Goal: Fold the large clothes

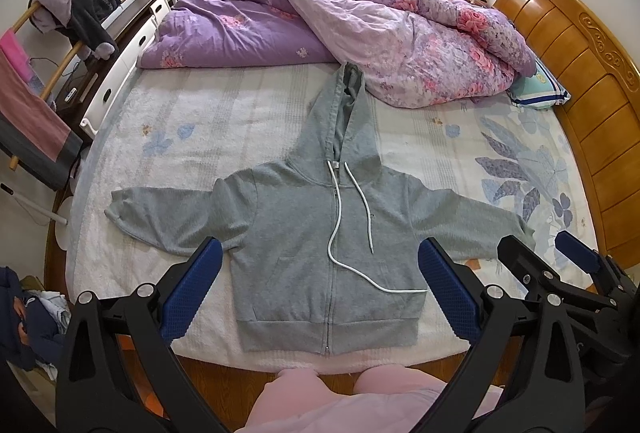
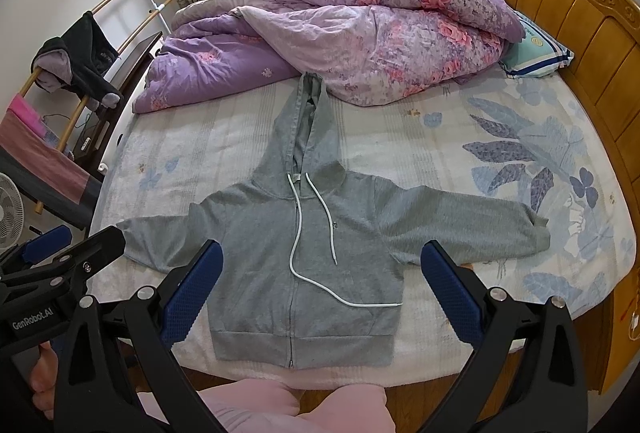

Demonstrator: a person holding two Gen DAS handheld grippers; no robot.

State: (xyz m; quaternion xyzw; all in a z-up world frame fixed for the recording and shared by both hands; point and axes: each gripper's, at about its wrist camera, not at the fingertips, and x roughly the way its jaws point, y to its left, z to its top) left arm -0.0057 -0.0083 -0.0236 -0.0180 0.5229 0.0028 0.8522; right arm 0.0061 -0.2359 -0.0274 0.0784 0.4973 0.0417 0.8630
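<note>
Jaws wide — grey hoodie (image 1: 304,233) flat, unfolded

My left gripper (image 1: 320,289) and right gripper (image 2: 320,289) are black, silver-screwed, with blue textured pads (image 1: 192,293); I wear pale pink trousers (image 1: 320,401).

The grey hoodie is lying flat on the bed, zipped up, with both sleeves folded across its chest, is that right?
Not quite. The grey hoodie does lie flat on the bed, zipped up, but both sleeves are spread straight out to the sides, not folded across the chest. The right wrist view shows this clearly.
</note>
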